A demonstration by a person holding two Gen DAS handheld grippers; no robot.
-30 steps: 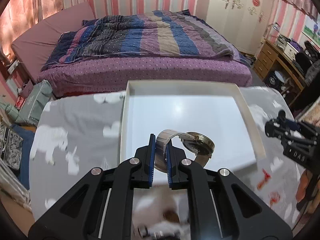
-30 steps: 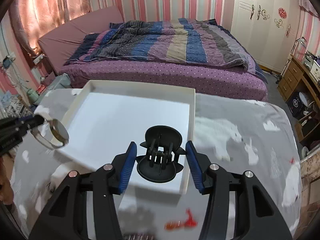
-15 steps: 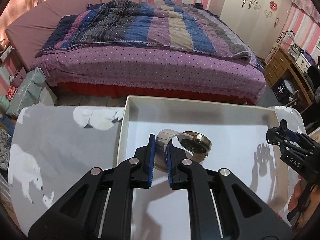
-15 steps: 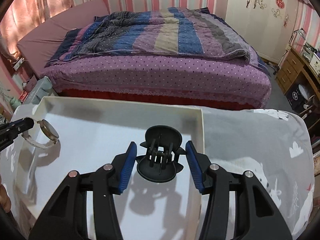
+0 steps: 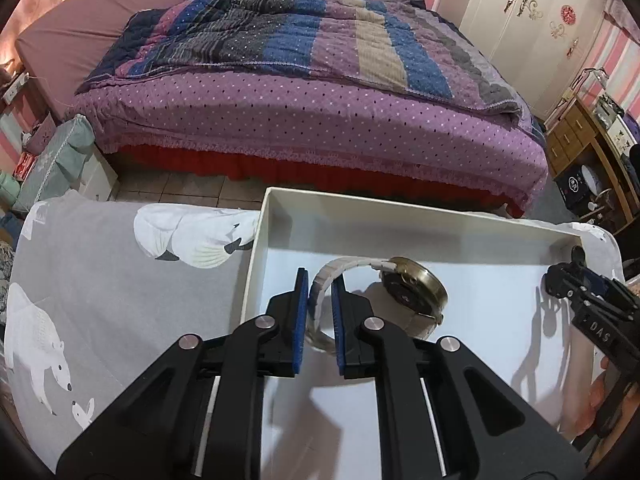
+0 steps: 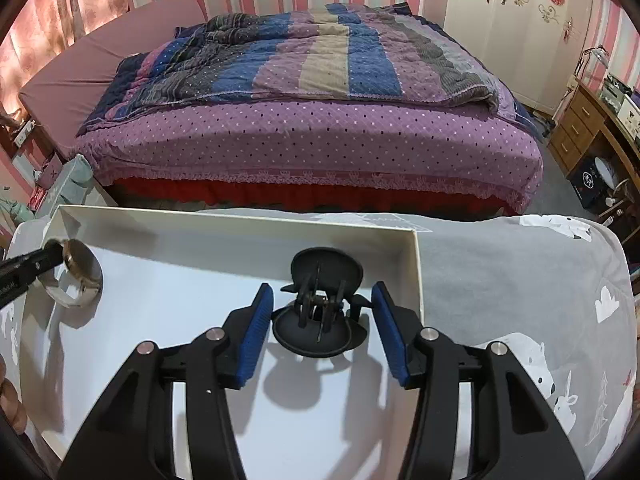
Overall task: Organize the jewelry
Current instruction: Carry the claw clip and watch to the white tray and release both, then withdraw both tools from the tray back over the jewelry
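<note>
My left gripper (image 5: 320, 312) is shut on the band of a silver wristwatch (image 5: 412, 294) with a gold-rimmed case, held low over the left part of the white tray (image 5: 400, 208). The watch also shows at the left of the right wrist view (image 6: 78, 276), close to the tray floor. My right gripper (image 6: 322, 324) holds a black hair claw clip (image 6: 320, 308) by its side tabs, just above the tray (image 6: 240, 222) near its right wall. The clip's shadow lies on the tray floor below it.
The tray rests on a grey cloth with white polar bears (image 5: 120, 280). Beyond the table's far edge stands a bed with a purple dotted cover and striped quilt (image 6: 304, 92). A wooden desk (image 6: 592, 120) is at the far right.
Both grippers have moved forward and down over the tray, carrying the watch and the clip. The tray's far wall is now close ahead and the shadows under both items have tightened.
</note>
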